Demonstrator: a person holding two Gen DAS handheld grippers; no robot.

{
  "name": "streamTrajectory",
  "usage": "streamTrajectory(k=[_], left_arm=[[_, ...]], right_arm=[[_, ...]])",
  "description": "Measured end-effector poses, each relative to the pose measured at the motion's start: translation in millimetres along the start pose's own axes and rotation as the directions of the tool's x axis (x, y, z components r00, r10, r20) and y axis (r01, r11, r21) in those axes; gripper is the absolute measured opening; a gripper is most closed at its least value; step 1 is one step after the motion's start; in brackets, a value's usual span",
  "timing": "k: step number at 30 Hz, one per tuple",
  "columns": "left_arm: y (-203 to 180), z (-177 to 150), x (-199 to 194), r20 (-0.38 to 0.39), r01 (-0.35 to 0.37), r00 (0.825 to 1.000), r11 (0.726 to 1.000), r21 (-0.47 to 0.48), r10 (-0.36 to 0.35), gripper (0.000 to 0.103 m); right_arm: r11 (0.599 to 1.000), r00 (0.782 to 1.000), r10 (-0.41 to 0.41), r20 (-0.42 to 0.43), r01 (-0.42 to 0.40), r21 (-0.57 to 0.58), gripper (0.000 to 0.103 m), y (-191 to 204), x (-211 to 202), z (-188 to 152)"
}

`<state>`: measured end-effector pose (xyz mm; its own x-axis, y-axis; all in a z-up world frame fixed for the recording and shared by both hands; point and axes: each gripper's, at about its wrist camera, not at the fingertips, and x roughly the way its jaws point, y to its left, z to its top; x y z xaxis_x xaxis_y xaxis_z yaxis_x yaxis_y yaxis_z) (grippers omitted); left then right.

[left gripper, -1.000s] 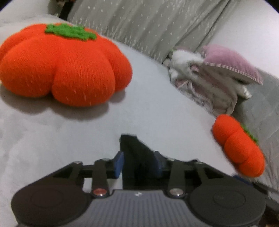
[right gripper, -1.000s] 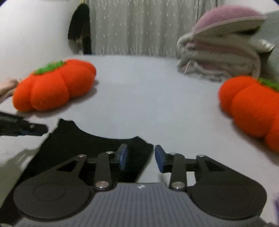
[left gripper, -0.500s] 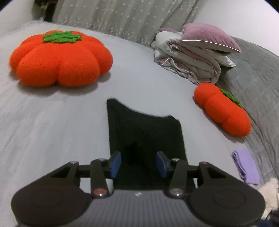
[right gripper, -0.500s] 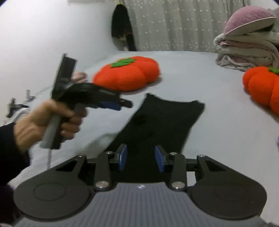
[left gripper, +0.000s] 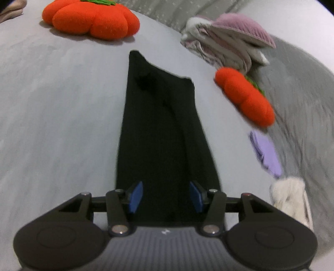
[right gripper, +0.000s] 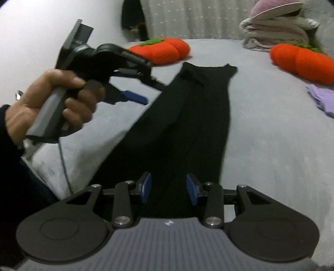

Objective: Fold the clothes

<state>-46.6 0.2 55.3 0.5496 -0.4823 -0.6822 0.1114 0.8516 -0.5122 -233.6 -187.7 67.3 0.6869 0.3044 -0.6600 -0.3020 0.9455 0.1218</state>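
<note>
Black garment (left gripper: 162,133) laid long on a grey bed (left gripper: 58,116), curtain (right gripper: 187,18) behind.
It stretches lengthwise away from both tools; left tool (left gripper: 166,196) and right tool (right gripper: 168,188) gape, holding nothing.

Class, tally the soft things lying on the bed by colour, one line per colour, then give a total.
Orange pumpkin cushions: 2
Black garment: 1
Lilac cloth: 1
White fluffy item: 1
Pink and white bedding pile: 1
Total: 6

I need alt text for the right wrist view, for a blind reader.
A long black garment lies flat on a grey bed, seen between the open right gripper. At left, a hand holds the left gripper above it; orange pumpkin cushions lie behind.
</note>
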Motion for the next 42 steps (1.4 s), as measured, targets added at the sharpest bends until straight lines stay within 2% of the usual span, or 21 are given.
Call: streamTrajectory(k=[4, 5, 6, 7, 8, 10, 14, 15, 16, 17, 18, 20, 22, 24, 28, 31, 34, 39, 40, 41, 42], left_arm=[[6.5, -2.8, -5.7, 0.004, 0.003, 1.0, 1.0, 0.026, -0.004, 0.051], [6.5, -3.0, -5.9, 0.004, 0.0, 1.0, 0.999, 0.032, 0.0, 0.051], [6.1, -3.2, -6.5, 0.004, -0.005, 1.0, 0.999, 0.035, 0.004, 0.051], [5.2, -3.5, -8.1, 0.006, -0.003, 1.0, 0.999, 0.034, 0.002, 0.051], [4.4, -4.0, -9.8, 0.007, 0.006, 1.0, 1.0, 0.031, -0.006, 0.051], [2.0, -6.1, -14.1, 0.009, 0.027, 1.0, 0.999, 0.032, -0.027, 0.051], [-1.5, -6.7, -20.6, 0.021, 0.035, 0.999, 0.997, 0.071, -0.037, 0.055], [-1.1, -6.3, -20.6, 0.02, 0.035, 0.999, 0.997, 0.072, -0.036, 0.056], [-0.1, -5.6, -19.9, 0.015, 0.035, 0.999, 0.997, 0.068, -0.036, 0.056], [0.8, -5.3, -19.3, 0.01, 0.034, 0.999, 0.997, 0.064, -0.035, 0.056], [1.3, -5.5, -19.1, 0.006, 0.032, 0.999, 0.997, 0.063, -0.033, 0.056], [0.2, -6.9, -19.9, 0.004, 0.028, 1.0, 0.997, 0.074, -0.028, 0.056], [-0.8, -8.3, -20.4, 0.002, 0.027, 1.0, 0.996, 0.086, -0.027, 0.057], [-1.4, -9.3, -21.1, -0.002, 0.028, 1.0, 0.995, 0.094, -0.028, 0.057], [-1.3, -11.4, -21.2, -0.014, 0.023, 1.0, 0.994, 0.104, -0.022, 0.057], [-2.1, -12.9, -21.2, -0.02, 0.022, 1.0, 0.994, 0.111, -0.02, 0.057], [-2.7, -15.1, -21.8, -0.025, 0.024, 0.999, 0.993, 0.118, -0.021, 0.057], [-2.9, -19.4, -24.7, -0.027, 0.019, 1.0, 0.99, 0.14, -0.016, 0.057], [-2.3, -19.7, -25.4, -0.026, 0.018, 1.0, 0.99, 0.141, -0.014, 0.057], [-1.5, -20.1, -25.7, -0.027, 0.016, 1.0, 0.99, 0.138, -0.013, 0.057], [-0.8, -20.4, -25.9, -0.027, 0.015, 1.0, 0.991, 0.134, -0.011, 0.057]], right_arm=[[0.999, 0.999, -0.042, -0.021, 0.041, -0.036, 0.042, 16.7, 3.9, -12.1], [0.995, 0.995, -0.09, -0.042, 0.088, -0.049, 0.037, 16.3, 11.0, -14.5], [0.992, 0.99, -0.125, -0.062, 0.123, -0.038, 0.016, 13.6, 16.0, -16.4], [0.992, 0.989, -0.127, -0.07, 0.128, 0.01, 0.006, 7.3, 16.4, -17.4], [0.992, 0.997, -0.068, -0.04, 0.072, 0.104, 0.006, -4.7, 9.7, -16.8], [0.956, 0.996, 0.066, 0.063, -0.081, 0.282, 0.006, -29.6, -8.0, -15.7], [0.782, 0.93, 0.259, 0.263, -0.361, 0.508, 0.006, -76.8, -25.5, -22.1], [0.755, 0.932, 0.258, 0.254, -0.359, 0.549, 0.006, -85.6, -22.0, -24.0], [0.761, 0.947, 0.236, 0.216, -0.318, 0.565, 0.012, -89.6, -17.0, -24.7], [0.791, 0.967, 0.196, 0.163, -0.255, 0.556, 0.018, -90.1, -11.6, -24.5], [0.818, 0.975, 0.177, 0.136, -0.223, 0.53, 0.018, -86.4, -9.8, -24.3], [0.865, 0.985, 0.146, 0.09, -0.171, 0.472, 0.02, -77.7, -7.5, -23.9], [0.902, 0.991, 0.102, 0.084, -0.128, 0.412, 0.04, -67.1, -9.7, -20.9], [0.942, 0.995, 0.028, 0.096, -0.058, 0.331, 0.043, -52.4, -15.6, -16.6], [0.995, 0.975, -0.093, 0.202, 0.084, 0.052, 0.043, -12.6, -31.7, -10.6], [0.988, 0.978, 0.02, 0.209, 0.012, -0.152, 0.043, 17.4, -31.7, -14.1], [0.969, 0.99, 0.027, 0.136, 0.008, -0.248, 0.039, 32.9, -12.2, -23.1], [0.966, 0.989, -0.132, 0.073, 0.145, -0.213, 0.037, 13.8, 6.3, -28.4], [0.971, 0.989, -0.133, 0.064, 0.143, -0.193, 0.033, 8.2, 7.9, -26.1], [0.976, 0.99, -0.127, 0.054, 0.135, -0.171, 0.026, 2.5, 9.3, -23.6], [0.984, 0.992, -0.116, 0.041, 0.12, -0.135, 0.007, -3.6, 10.2, -21.4]])
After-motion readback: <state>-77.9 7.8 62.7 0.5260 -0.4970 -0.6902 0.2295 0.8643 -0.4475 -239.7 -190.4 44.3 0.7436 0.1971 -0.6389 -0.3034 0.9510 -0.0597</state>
